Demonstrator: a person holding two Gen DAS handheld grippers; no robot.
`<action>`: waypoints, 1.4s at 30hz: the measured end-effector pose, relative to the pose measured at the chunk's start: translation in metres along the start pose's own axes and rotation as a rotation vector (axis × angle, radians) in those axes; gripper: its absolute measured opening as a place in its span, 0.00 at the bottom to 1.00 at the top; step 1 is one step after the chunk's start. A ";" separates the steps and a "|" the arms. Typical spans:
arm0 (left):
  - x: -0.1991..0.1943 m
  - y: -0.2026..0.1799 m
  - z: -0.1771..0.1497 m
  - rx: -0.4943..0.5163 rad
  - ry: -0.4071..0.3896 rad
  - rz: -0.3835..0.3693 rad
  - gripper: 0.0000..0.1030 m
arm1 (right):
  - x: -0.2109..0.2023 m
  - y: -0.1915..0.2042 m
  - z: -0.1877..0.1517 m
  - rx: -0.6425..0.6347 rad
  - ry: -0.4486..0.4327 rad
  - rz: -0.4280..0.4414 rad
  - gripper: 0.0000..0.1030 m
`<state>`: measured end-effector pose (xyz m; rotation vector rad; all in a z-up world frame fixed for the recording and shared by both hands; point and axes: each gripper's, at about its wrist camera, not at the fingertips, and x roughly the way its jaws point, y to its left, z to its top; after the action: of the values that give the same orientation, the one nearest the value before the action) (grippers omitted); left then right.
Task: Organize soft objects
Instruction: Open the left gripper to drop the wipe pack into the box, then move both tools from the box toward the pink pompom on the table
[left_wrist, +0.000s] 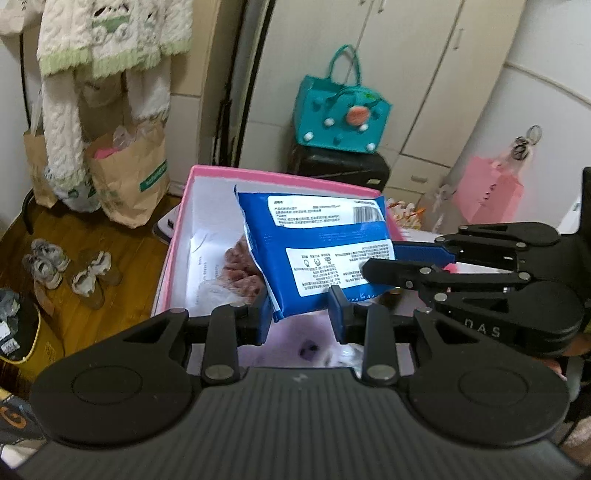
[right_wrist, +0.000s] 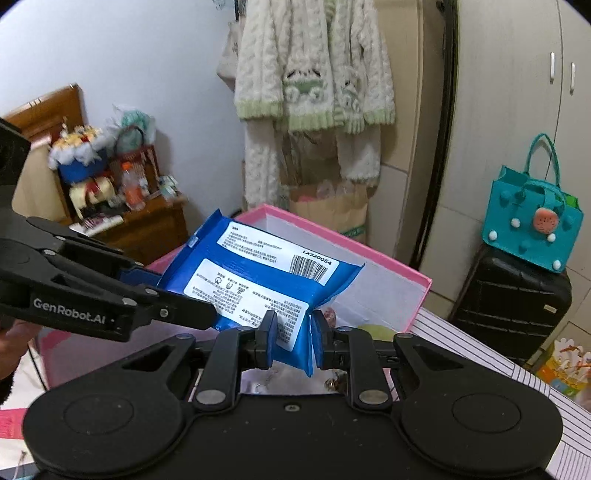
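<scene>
Blue soft pack (left_wrist: 317, 251) is hanging tilted over the open pink box (left_wrist: 280, 177), centre of the left wrist frame, white printed labels and barcode facing the camera. Left gripper (left_wrist: 301, 315) is standing with its blue-padded jaws partly apart at the pack's lower corner; the corner is sitting between the pads (left_wrist: 263, 321), but whether they are actually pinching it cannot be told from this view. Right gripper (left_wrist: 373, 254) is reaching in from the right of that frame, narrowed onto the pack's right edge.

Right wrist view: right gripper (right_wrist: 291, 339) is squeezing the pack's (right_wrist: 258, 280) lower edge between both pads (right_wrist: 271, 341), packaging creased at the pinch. Left gripper (right_wrist: 177, 291) is coming in from the left edge of the frame, tips against the pack's left side. Pink box (right_wrist: 384, 258) is sitting just behind and below the pack; a bag of reddish pieces (left_wrist: 240, 273) is lying inside it
</scene>
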<state>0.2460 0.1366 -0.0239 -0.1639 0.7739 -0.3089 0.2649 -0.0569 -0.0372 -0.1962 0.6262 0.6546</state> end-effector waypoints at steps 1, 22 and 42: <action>0.004 0.002 0.001 -0.003 0.009 0.001 0.30 | 0.005 0.000 0.001 0.000 0.015 -0.008 0.24; -0.044 -0.034 -0.017 0.168 0.037 0.079 0.45 | -0.048 0.004 -0.014 0.049 0.043 0.049 0.36; -0.127 -0.099 -0.040 0.310 0.095 0.028 0.52 | -0.160 0.017 -0.040 0.025 -0.004 0.148 0.47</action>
<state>0.1111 0.0841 0.0576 0.1544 0.8116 -0.4084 0.1359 -0.1395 0.0273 -0.1262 0.6489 0.7897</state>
